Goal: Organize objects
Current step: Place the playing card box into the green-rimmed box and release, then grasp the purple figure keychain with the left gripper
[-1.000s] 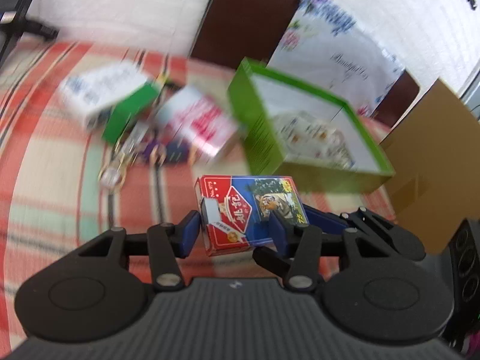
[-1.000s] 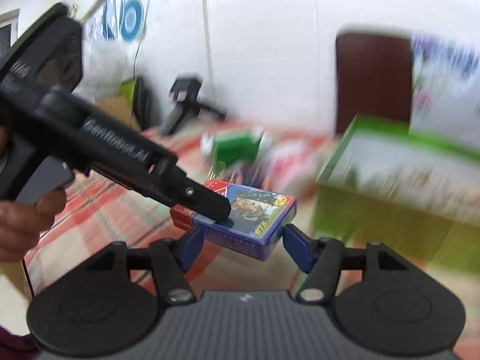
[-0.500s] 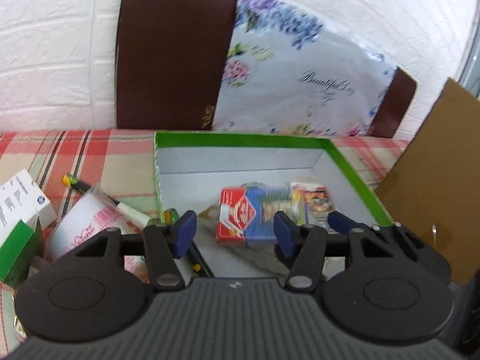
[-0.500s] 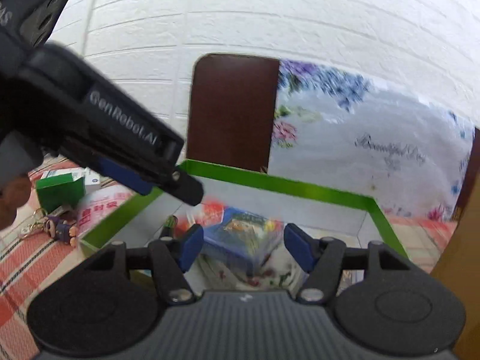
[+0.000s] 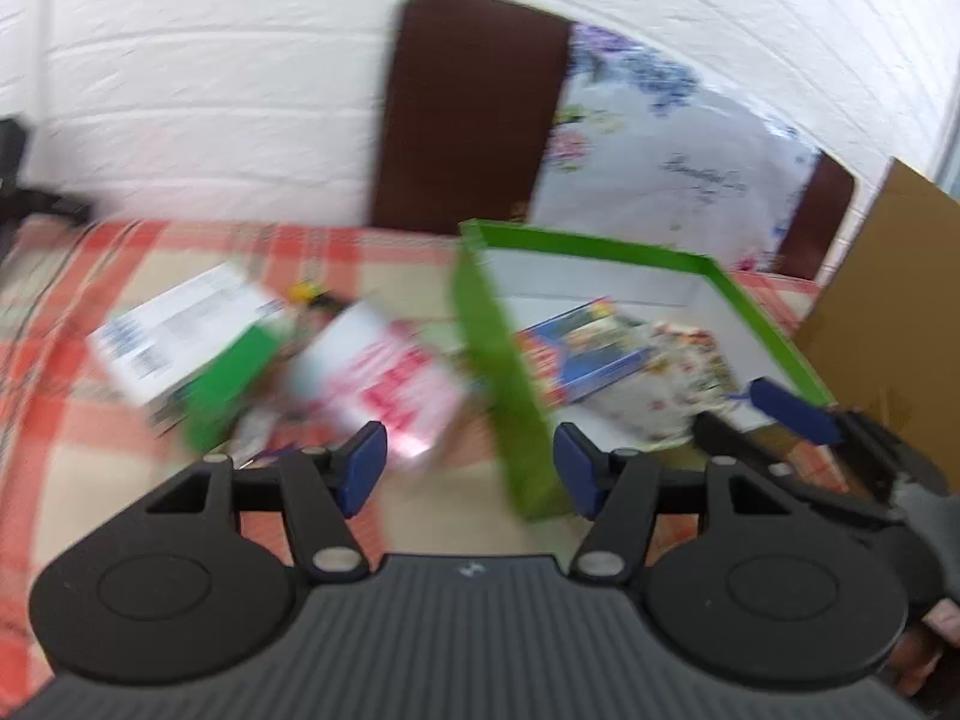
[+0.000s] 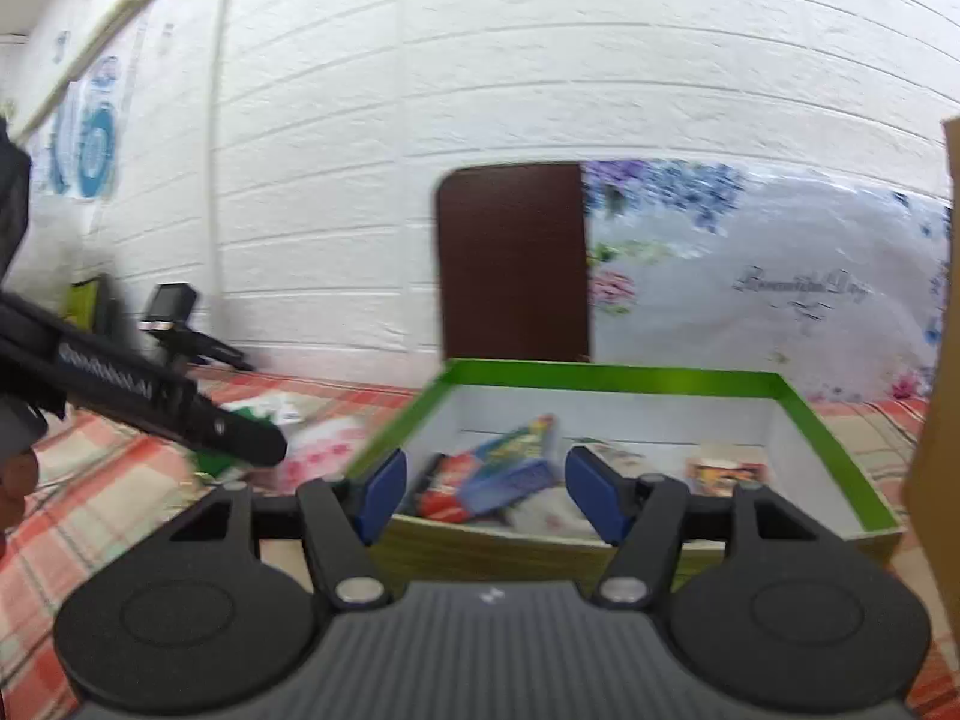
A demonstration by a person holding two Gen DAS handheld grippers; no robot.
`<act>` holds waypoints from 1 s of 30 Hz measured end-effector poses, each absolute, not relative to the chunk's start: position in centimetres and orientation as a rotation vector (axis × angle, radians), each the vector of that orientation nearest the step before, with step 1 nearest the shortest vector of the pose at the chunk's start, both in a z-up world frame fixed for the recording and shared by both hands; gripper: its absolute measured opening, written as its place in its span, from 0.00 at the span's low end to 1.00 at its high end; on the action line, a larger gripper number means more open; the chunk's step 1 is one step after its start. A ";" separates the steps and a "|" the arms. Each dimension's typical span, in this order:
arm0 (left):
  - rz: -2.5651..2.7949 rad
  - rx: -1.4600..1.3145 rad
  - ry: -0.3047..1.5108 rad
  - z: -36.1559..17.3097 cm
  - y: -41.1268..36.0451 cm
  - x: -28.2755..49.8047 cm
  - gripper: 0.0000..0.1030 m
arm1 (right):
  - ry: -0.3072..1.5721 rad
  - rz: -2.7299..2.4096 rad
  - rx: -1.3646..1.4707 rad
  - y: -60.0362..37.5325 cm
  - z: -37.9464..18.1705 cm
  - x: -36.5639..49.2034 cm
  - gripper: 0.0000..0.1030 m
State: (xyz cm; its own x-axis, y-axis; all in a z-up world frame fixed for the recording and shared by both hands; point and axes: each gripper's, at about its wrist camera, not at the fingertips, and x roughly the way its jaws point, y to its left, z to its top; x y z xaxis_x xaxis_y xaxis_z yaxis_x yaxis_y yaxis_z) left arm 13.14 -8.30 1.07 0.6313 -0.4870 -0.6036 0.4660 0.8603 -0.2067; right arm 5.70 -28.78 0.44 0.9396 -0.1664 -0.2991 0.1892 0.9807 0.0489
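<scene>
Green-walled box [image 6: 612, 375], white inside, on the checked bench [image 5: 54, 372]: holds a red-and-blue card pack [image 6: 492, 474] lying tilted toward its left side, over floral paper [image 5: 672, 384], and a small picture card [image 6: 726, 468] to the right. Left gripper [image 5: 471, 468]: jaws apart, just been opening, nothing between them. Right gripper [image 6: 486, 489]: jaws apart, empty. Beside the box: white-and-green carton [image 5: 180, 348], red-printed packet [image 5: 384, 384].

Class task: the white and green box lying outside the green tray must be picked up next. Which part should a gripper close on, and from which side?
Probably the two long edges of the white and green box, coming from above. It lies flat on the checked cloth, so only its edges offer grip. The left gripper, open and empty, is nearest. Blur hides detail.
</scene>
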 end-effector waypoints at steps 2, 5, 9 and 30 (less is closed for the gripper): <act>-0.484 -0.067 0.734 0.2 -5.3 13.3 0.61 | 0.305 -0.100 0.073 -27.1 0.8 5.8 0.59; -0.402 -0.131 0.776 -1.0 -1.3 13.6 0.61 | 0.359 0.027 0.042 -23.9 0.6 6.8 0.59; -0.373 -0.202 0.797 -1.4 1.6 14.4 0.61 | 0.460 0.140 -0.027 -19.8 -0.7 9.3 0.57; -0.430 -0.351 0.853 -4.1 4.9 16.8 0.61 | 0.652 0.267 -0.242 -17.1 -4.1 19.2 0.39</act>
State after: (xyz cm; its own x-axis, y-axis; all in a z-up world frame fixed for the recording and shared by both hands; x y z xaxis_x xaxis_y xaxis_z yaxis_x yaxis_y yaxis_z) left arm 16.81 4.91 -4.13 0.5817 -0.4972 -0.6438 0.2225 0.8585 -0.4620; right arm 19.18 -17.14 -4.05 0.7629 0.1675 -0.6245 -0.3182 0.9381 -0.1371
